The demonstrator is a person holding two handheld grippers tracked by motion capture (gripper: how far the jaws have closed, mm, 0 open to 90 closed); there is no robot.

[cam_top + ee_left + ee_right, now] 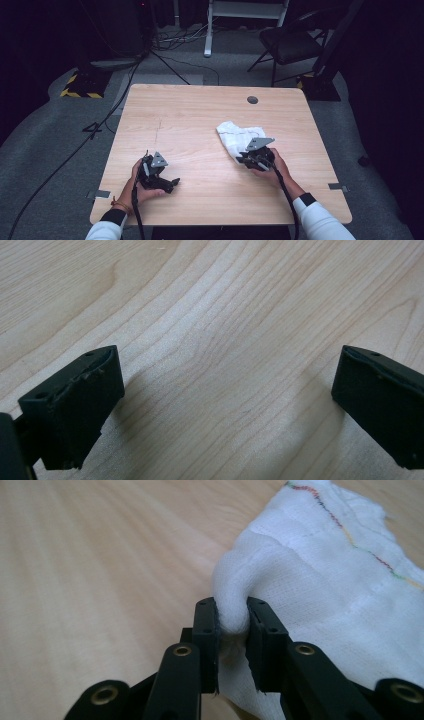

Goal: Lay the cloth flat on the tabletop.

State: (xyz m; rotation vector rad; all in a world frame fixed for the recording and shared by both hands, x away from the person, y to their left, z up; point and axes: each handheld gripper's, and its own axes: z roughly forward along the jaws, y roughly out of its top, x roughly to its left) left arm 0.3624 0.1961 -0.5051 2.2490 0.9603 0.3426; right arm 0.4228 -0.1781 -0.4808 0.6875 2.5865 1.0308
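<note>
My right gripper (232,630) clamped on fold of white cloth (320,580), right half of table (200,125), toward near edge. My left gripper (225,405) spread wide, empty, near-left corner. Grasp done; cloth crumpled, handling yet to come.

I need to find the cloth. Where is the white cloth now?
In the high view the white cloth lies right of the table's middle, a fold pinched by the right gripper.
</note>
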